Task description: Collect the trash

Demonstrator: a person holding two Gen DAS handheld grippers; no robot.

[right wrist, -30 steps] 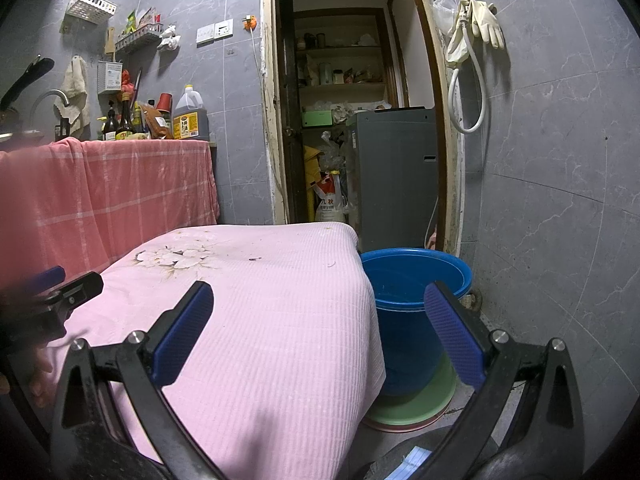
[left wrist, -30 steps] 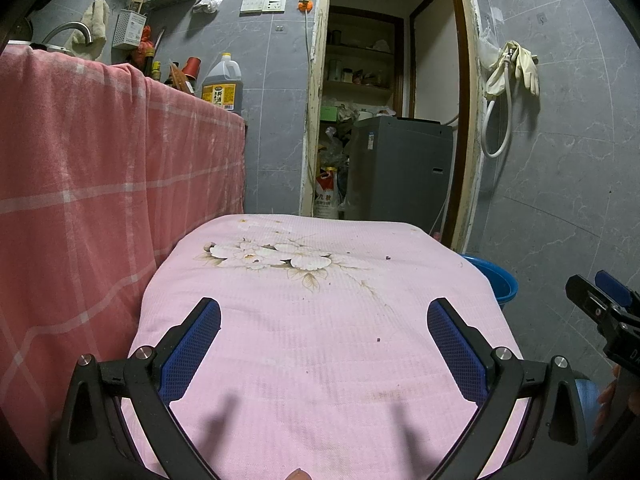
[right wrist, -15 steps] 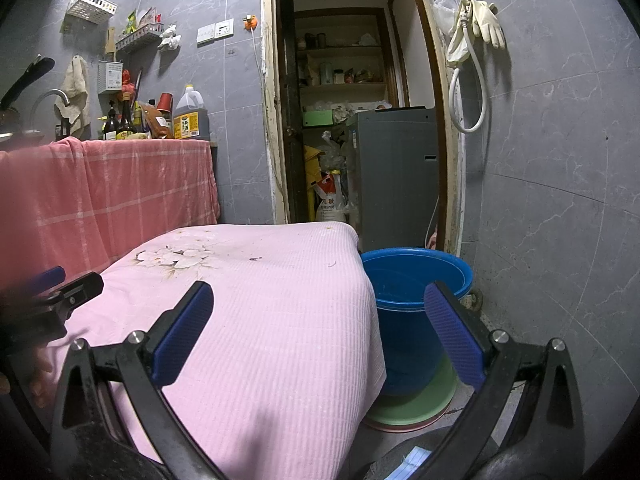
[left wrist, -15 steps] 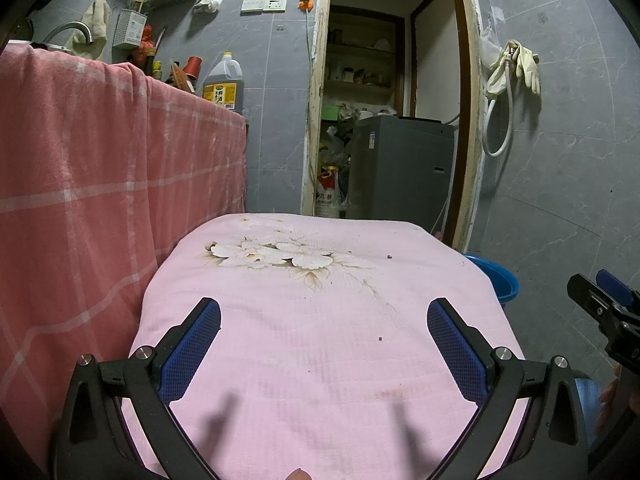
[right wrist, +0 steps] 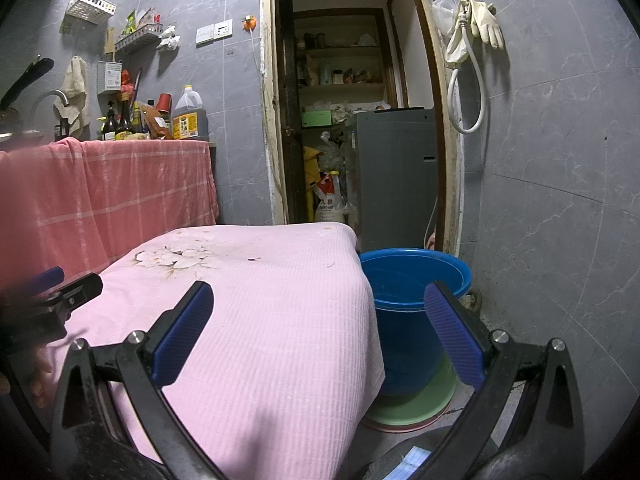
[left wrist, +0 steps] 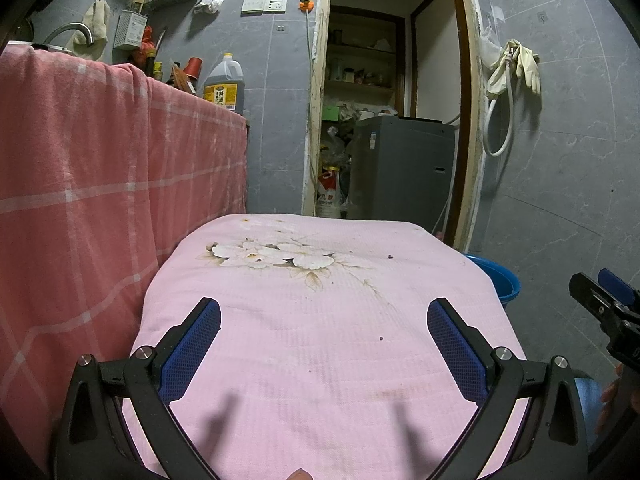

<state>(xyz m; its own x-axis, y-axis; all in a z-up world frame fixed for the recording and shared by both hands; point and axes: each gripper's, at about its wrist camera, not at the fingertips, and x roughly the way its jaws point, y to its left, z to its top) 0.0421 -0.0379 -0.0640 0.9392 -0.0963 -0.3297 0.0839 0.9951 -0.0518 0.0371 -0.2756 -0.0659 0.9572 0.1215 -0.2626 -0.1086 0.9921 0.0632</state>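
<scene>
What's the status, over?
Left gripper open, empty. Right gripper open, empty. Small crumbs on pink cloth. Nothing blocking.

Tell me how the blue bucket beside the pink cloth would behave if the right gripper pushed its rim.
The blue bucket is tall and sits on stacked basins, so it may slide or tip. Its thin plastic rim would probably flex. Whether it holds water is unclear, so its weight is uncertain.

the right gripper (right wrist: 319, 300) holds its jaws wide apart, pink-covered tabletop (right wrist: 280, 320) between them, blue bucket (right wrist: 408, 280) behind the right jaw.
</scene>
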